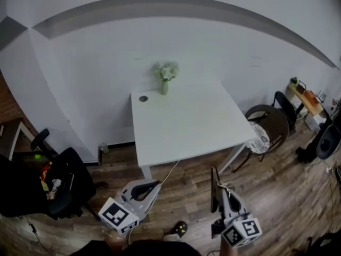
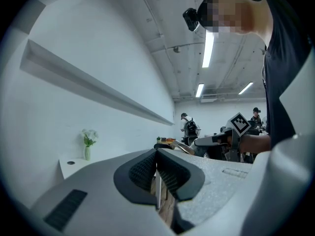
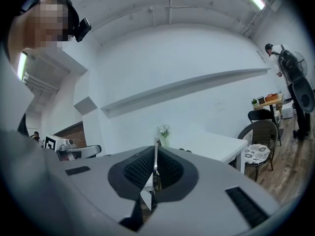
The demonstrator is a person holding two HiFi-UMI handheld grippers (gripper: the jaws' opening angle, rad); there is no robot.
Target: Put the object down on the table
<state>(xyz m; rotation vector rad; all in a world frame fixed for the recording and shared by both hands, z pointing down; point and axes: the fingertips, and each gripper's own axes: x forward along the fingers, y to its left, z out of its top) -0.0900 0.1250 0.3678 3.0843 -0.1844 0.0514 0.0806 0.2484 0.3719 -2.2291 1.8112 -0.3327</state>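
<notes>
Nearest, at 5 o'clock in the head view, the right gripper [image 1: 220, 191] is clamped on the object [image 1: 213, 177], a thin, flat, dark strip. At 7 o'clock the left gripper [image 1: 154, 184] has its pads closed together with nothing between them. Both hang over the wood floor, short of the table [image 1: 186, 121], which lies ahead at 12 o'clock. Its white top is bare apart from a vase [image 1: 164, 87] at its far edge, near 11 o'clock, and a small round cap at the far corner.

The step in hand looks like the carry: the object is held in the air, well apart from the table and not yet set down. The next move calls for taking the right gripper forward over the near edge, lowering until the strip meets the bare top, then parting the jaws. 1 hand should be enough.

In the head view the object's long axis runs from 6 to 12 o'clock, free end toward the table. In the right gripper view it stands on edge, its upper end rising past the pads. How far it tilts from level cannot be told.
</notes>
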